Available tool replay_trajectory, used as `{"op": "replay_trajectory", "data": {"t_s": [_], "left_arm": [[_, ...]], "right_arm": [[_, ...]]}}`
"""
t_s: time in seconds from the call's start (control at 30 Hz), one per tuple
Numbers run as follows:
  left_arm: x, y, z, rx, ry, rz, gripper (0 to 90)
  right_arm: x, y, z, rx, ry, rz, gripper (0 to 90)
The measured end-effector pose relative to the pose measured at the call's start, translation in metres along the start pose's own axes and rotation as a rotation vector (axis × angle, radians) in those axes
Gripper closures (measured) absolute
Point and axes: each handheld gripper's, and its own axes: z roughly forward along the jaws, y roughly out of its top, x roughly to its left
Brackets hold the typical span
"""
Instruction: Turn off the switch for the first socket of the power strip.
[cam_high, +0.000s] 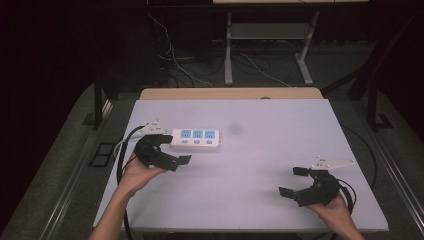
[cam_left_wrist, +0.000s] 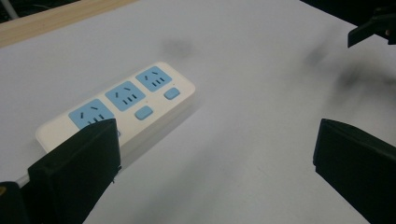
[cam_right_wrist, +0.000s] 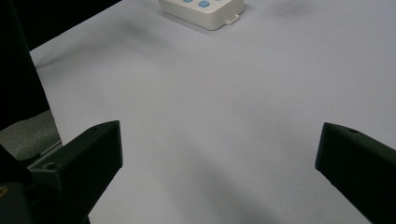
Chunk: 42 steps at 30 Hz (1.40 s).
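White plastic with three blue sockets: the power strip (cam_high: 196, 139) lies on the left half of the table (cam_high: 260, 165), its long axis running left to right across my high view. My left gripper (cam_high: 172, 150) sits just beside the strip's left end, jaws spread wide and holding nothing; in the left gripper view the strip (cam_left_wrist: 121, 102) lies ahead and to the left, passing behind the near jaw, its length slanting away from me. My right gripper (cam_high: 295, 181) is well apart from it, near the table's right front corner, jaws likewise spread and empty, with the strip's end (cam_right_wrist: 205, 11) far ahead. I judge the left hand is the one to take it, closing across the short width.
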Motion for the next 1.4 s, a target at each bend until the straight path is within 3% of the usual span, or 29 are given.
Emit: {"op": "replay_trajectory", "data": {"t_s": [0.33,0.97,1.4], "left_arm": [[0.014,0.013,-0.001,0.021,0.026,0.006,0.0],[0.041,0.029,0.017,0.131,0.057,0.029,0.0],[0.060,0.035,0.022,0.139,0.087,0.025,3.0]], "right_arm": [[0.000,0.000,0.000,0.001,0.001,0.000,0.5],[0.000,-0.001,0.001,0.009,-0.003,-0.003,0.5],[-0.001,-0.001,0.001,0.015,-0.005,-0.002,0.5]]}}
